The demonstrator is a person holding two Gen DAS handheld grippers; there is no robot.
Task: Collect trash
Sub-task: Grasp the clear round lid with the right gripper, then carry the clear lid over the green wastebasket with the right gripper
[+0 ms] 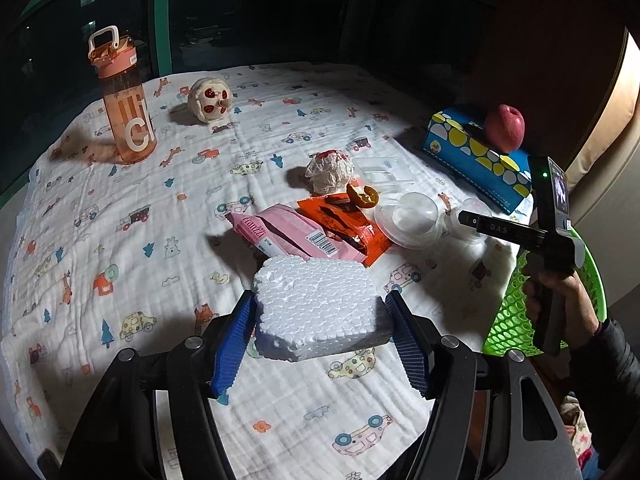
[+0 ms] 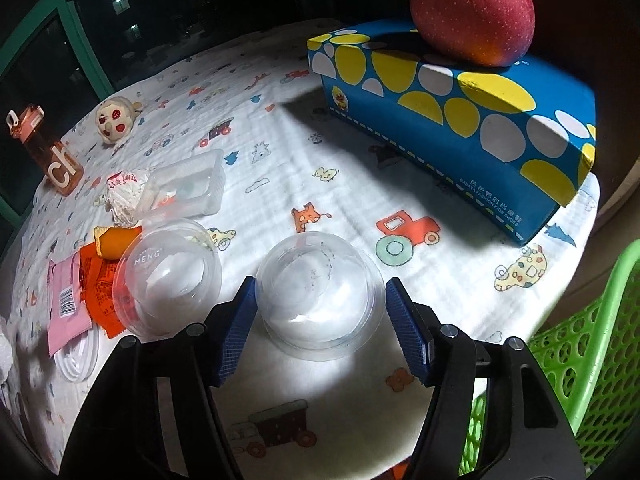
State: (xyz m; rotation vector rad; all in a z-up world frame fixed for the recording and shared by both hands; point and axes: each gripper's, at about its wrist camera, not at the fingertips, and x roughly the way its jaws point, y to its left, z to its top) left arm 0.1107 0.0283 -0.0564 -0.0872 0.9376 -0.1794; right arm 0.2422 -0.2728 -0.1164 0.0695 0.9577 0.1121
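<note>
- The left hand-held gripper [image 1: 320,316] has its blue pads against both sides of a white foam block [image 1: 318,308], pinching it above the patterned cloth [image 1: 120,240] that covers the worktop.
- The right hand-held gripper [image 2: 320,316] stands around a clear plastic cup [image 2: 320,292] lying on the cloth; the left pad is at the cup's wall, the right pad looks just clear of it, so I would call the jaws spread about it, not gripping.
- A second clear cup [image 2: 168,276] marked MENG lies just to its left, beside a piece of orange peel [image 2: 114,242].
- Further left lie an orange wrapper [image 1: 348,224] and a pink wrapper [image 1: 288,232], overlapping, with a crumpled paper ball [image 1: 330,172] behind them and a clear plastic tray [image 2: 188,188] beside that.
- A green mesh basket [image 2: 592,340] stands at the right edge of the worktop, near the right gripper.
- A red apple [image 2: 472,8] sits on a blue spotted box [image 2: 460,120] at the far right.
- An orange water bottle [image 1: 126,100] stands upright at the far left, with a small round toy [image 1: 210,98] near it.
</note>
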